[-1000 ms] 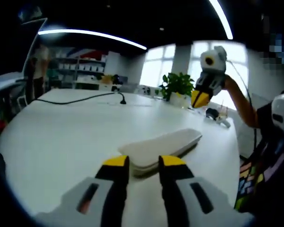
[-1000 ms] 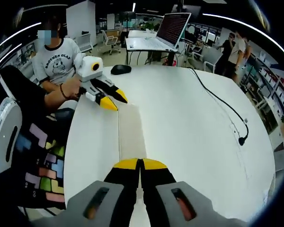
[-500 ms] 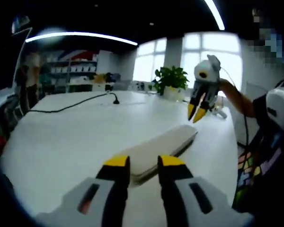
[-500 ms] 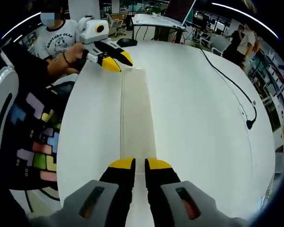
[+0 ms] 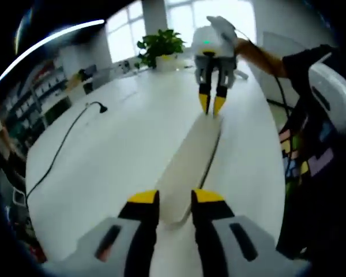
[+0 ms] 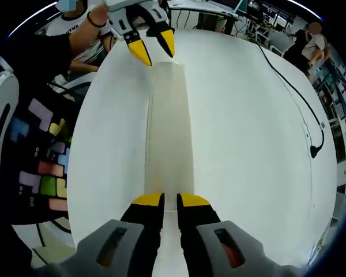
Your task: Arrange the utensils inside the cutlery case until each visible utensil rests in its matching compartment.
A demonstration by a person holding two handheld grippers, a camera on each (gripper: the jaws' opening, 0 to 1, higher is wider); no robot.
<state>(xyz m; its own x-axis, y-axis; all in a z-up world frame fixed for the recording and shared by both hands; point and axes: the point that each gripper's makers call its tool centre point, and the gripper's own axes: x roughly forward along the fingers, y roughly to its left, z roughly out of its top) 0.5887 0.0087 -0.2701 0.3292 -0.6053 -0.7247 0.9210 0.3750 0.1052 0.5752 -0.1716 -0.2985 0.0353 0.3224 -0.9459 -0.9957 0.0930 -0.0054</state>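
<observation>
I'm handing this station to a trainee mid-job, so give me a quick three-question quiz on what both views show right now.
1. True or false: the cutlery case is closed.
2. Where does each gripper sit relative to the case? A) both at one end B) one at each end C) both away from it
3. What lies on the table beside the case?

Key: 1. True. 2. B: the left gripper and right gripper face each other along it, jaws slightly apart. 3. A black cable.
</observation>
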